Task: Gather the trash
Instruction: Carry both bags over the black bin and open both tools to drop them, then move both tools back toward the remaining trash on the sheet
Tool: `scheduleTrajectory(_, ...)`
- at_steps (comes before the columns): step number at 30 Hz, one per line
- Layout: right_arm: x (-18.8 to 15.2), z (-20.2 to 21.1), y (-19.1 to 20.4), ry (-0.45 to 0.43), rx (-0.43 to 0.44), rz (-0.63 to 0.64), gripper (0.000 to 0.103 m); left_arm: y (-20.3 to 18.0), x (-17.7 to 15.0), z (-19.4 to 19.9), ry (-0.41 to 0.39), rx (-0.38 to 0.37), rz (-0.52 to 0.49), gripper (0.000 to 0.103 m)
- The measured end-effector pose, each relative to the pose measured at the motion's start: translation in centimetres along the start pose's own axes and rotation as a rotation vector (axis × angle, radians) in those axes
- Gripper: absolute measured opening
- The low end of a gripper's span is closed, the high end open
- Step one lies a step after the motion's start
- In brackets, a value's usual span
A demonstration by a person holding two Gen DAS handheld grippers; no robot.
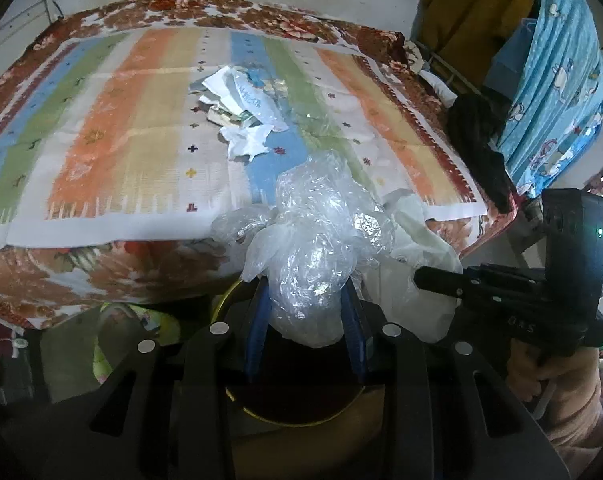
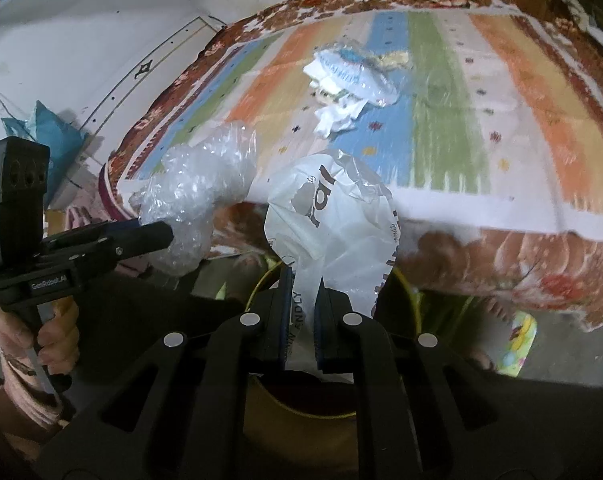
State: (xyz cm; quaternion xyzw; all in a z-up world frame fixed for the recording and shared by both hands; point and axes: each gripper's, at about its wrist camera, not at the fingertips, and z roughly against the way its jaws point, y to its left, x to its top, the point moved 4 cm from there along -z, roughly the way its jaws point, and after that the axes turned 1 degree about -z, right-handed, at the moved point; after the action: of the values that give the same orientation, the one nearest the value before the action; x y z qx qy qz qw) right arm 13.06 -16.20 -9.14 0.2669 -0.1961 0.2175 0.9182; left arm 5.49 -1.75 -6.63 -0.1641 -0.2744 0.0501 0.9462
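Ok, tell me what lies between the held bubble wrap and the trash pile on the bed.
Only bare striped bedcover separates the bubble wrap from the trash pile, seen in the left wrist view.

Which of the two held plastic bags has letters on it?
The white bag in the right gripper has dark letters. The bag in the left gripper is clear, crinkly and plain.

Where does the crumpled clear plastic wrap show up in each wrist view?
Left wrist view: the clear plastic wrap sits bottom centre, clamped in the left gripper.
Right wrist view: the same wrap is at mid-left, at the tips of the left gripper.
Shared landmark: the paper trash pile on the striped blanket.
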Motion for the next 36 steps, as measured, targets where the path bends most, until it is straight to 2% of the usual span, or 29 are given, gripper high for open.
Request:
scheduleTrajectory(9,-2.7,0.6,0.1,-0.002,-0.016,-0.027,0.011,-0.3,-2.8,0.6,0.03,-0.06,0.033,0.034)
scheduleTrajectory(17,-3.0,-0.1,0.0,0.027,-0.004,-0.046,0.013,-0.5,-3.1,0.1,0.036,-0.043,0.036,0.033)
scheduleTrajectory(19,-3.0,-0.2,-0.2,0.03,-0.01,-0.053,0.032,-0.4,-3.0,0.0,0.035,-0.048,0.042,0.039)
scheduleTrajectory(20,-3.0,-0.2,-0.3,0.025,-0.008,-0.059,0.043,-0.3,-2.9,0.1,0.031,-0.046,0.047,0.055)
scheduleTrajectory(21,-2.9,-0.2,-0.3,0.022,-0.009,-0.062,0.044,-0.2,-2.9,0.2,0.021,-0.047,0.053,0.064)
scheduleTrajectory(36,-2.1,-0.3,-0.4,0.019,0.019,-0.083,0.049,0.1,-2.2,0.7,-0.015,-0.038,0.075,0.065)
